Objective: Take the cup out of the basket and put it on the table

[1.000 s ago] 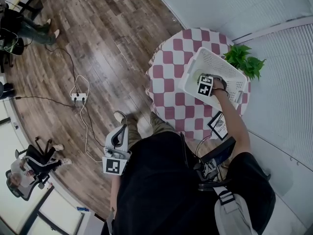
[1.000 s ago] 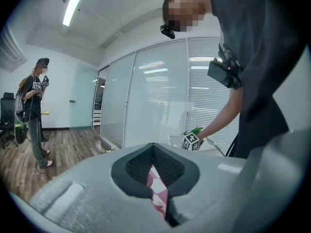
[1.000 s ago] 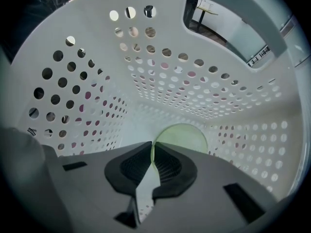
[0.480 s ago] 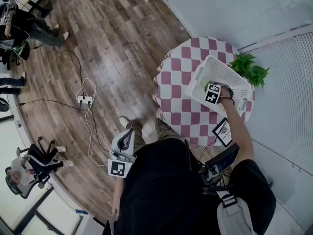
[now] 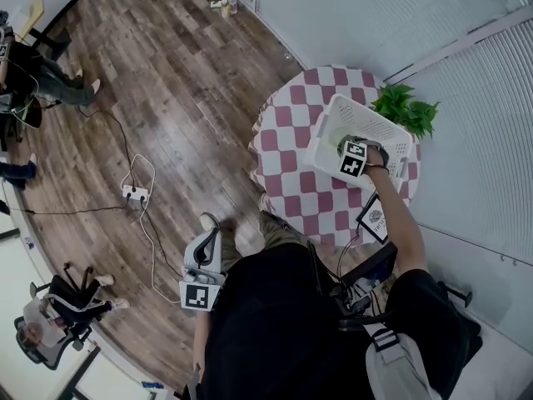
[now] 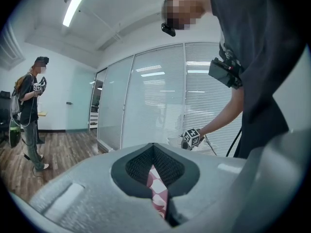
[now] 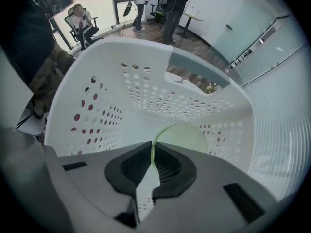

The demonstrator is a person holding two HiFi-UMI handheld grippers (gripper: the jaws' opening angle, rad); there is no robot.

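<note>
A pale green cup (image 7: 181,137) lies inside the white perforated basket (image 7: 97,106), which stands on the round checked table (image 5: 287,152). My right gripper (image 7: 152,154) reaches into the basket and its dark pads pinch the cup's thin rim. In the head view the right gripper (image 5: 348,157) is over the basket (image 5: 379,123), with the green cup (image 5: 333,133) just beside its marker cube. My left gripper (image 5: 202,257) hangs low beside the person's leg, far from the table, jaws nearly together with nothing between them; the left gripper view shows only a sliver of the checked cloth (image 6: 158,191) through the gap.
A green plant (image 5: 404,107) stands at the table's far edge behind the basket. A small framed sign (image 5: 373,219) rests at the table's near edge. A power strip and cables (image 5: 133,192) lie on the wooden floor. Other people stand and sit at the room's left.
The head camera shifted, so the scene slides in the frame. The right gripper stays inside the basket on the cup. The left gripper stays down beside the leg.
</note>
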